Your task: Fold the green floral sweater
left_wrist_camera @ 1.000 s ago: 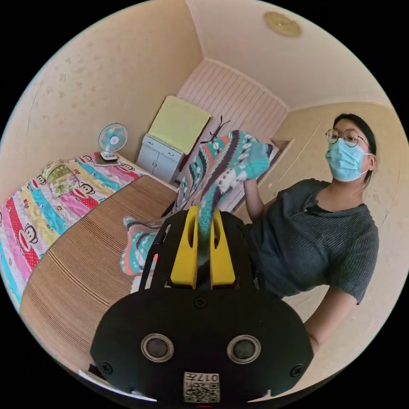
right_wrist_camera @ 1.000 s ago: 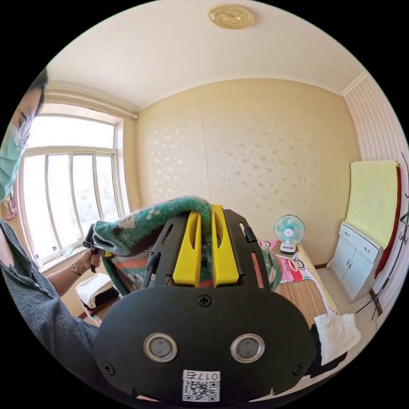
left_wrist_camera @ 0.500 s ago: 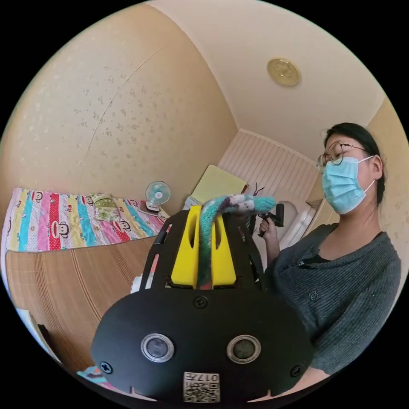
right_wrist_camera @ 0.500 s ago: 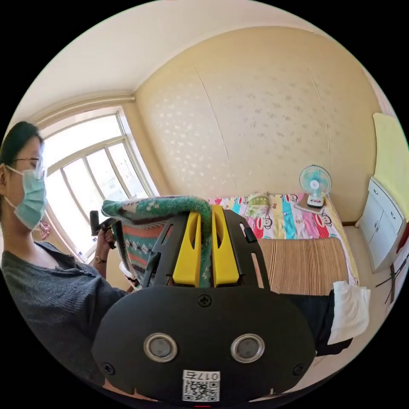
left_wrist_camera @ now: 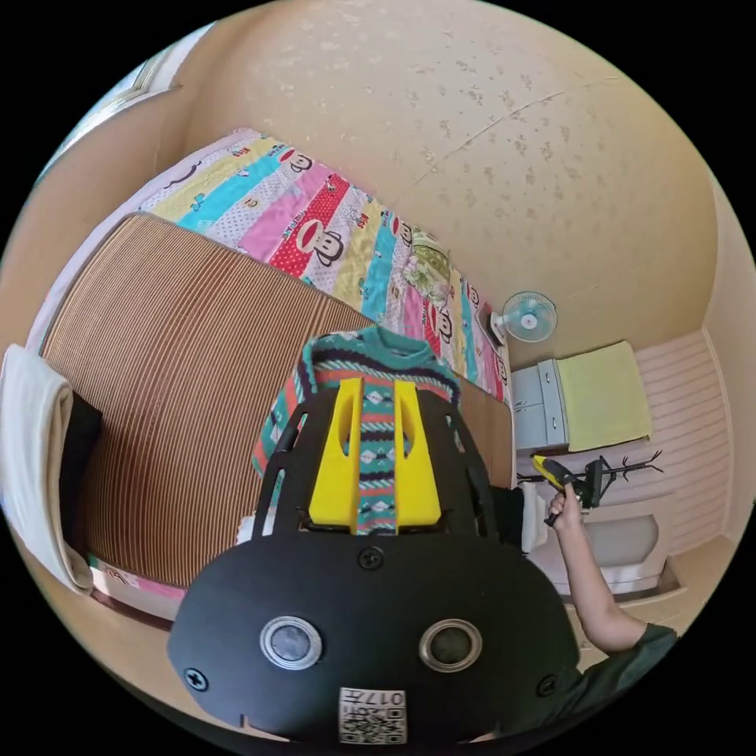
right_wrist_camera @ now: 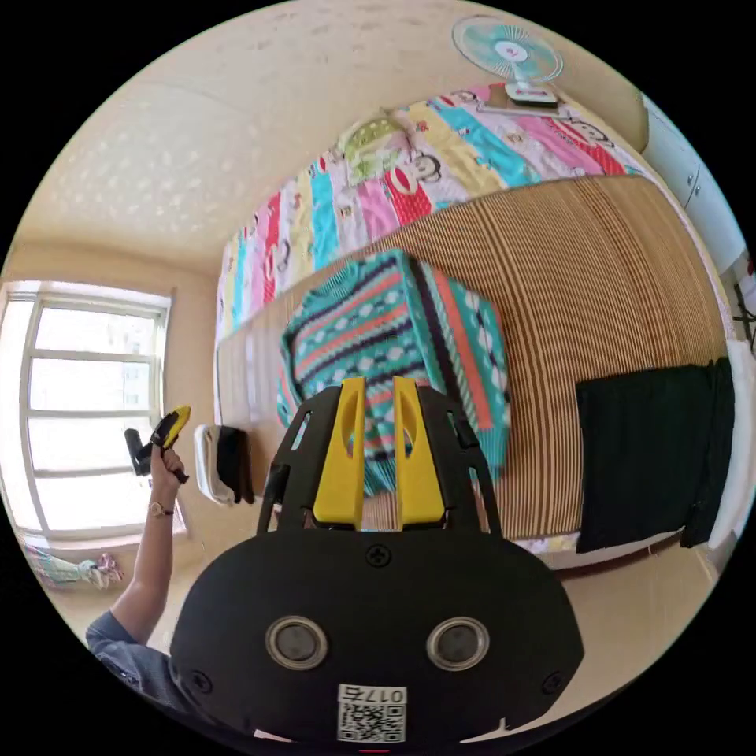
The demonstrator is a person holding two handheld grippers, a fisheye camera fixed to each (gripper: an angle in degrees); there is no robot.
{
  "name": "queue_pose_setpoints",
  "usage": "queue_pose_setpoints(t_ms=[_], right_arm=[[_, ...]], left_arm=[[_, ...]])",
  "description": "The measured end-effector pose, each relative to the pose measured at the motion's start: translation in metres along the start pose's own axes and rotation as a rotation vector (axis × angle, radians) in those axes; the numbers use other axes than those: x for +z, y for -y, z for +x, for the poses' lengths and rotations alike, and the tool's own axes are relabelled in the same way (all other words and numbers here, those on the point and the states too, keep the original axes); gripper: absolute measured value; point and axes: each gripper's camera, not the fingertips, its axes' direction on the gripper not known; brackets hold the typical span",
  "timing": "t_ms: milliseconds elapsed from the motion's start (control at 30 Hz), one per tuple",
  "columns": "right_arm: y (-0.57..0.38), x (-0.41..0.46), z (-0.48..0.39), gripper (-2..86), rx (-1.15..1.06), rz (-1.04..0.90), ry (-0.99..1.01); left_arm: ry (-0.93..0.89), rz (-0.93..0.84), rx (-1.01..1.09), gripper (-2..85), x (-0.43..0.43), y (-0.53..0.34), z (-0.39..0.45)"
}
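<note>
Right gripper view shows the sweater (right_wrist_camera: 378, 346) lying on the striped mat (right_wrist_camera: 614, 260) of the bed, one side seemingly folded over, while both the left tongs (left_wrist_camera: 375, 441) and the right tongs (right_wrist_camera: 379, 449) hang above it, slightly parted and empty, so most folding seems left.

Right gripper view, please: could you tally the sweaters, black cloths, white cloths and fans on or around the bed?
Sweater: 1
Black cloths: 2, right black cloth and left black cloth
White cloths: 2, left white cloth and right white cloth
Fan: 1
Total: 6
</note>
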Motion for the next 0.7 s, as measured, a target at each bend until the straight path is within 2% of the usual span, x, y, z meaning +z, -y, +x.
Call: queue_pose_setpoints(t_ms=[67,200,300,433,500,533,633,700], right_arm=[[-0.043,0.054,0.042,7.8,0.022,-0.198,-0.045],[-0.109,0.083,0.090,7.5,0.144,-0.318,0.045],[-0.133,0.084,0.109,7.4,0.207,-0.350,0.129],[-0.130,0.067,0.112,7.1,0.212,-0.364,0.152],[-0.126,0.055,0.112,6.9,0.214,-0.360,0.176],[-0.123,0.047,0.112,6.6,0.212,-0.354,0.189],[-0.116,0.029,0.117,5.5,0.207,-0.350,0.217],[-0.114,0.017,0.121,4.9,0.218,-0.333,0.224]], left_arm=[[0.051,-0.120,-0.035,8.5,0.026,-0.029,-0.027],[0.052,-0.398,-0.092,12.2,0.095,-0.083,-0.060],[0.080,-0.489,-0.145,13.7,0.130,-0.093,-0.071],[0.093,-0.519,-0.214,12.7,0.146,-0.077,-0.086],[0.137,-0.506,-0.272,7.5,0.120,-0.055,-0.100],[0.093,-0.510,-0.261,6.7,0.111,-0.049,-0.103],[-0.225,-0.463,-0.188,5.2,0.039,-0.016,-0.132],[-0.583,-0.339,-0.185,4.5,-0.048,0.009,-0.177]])
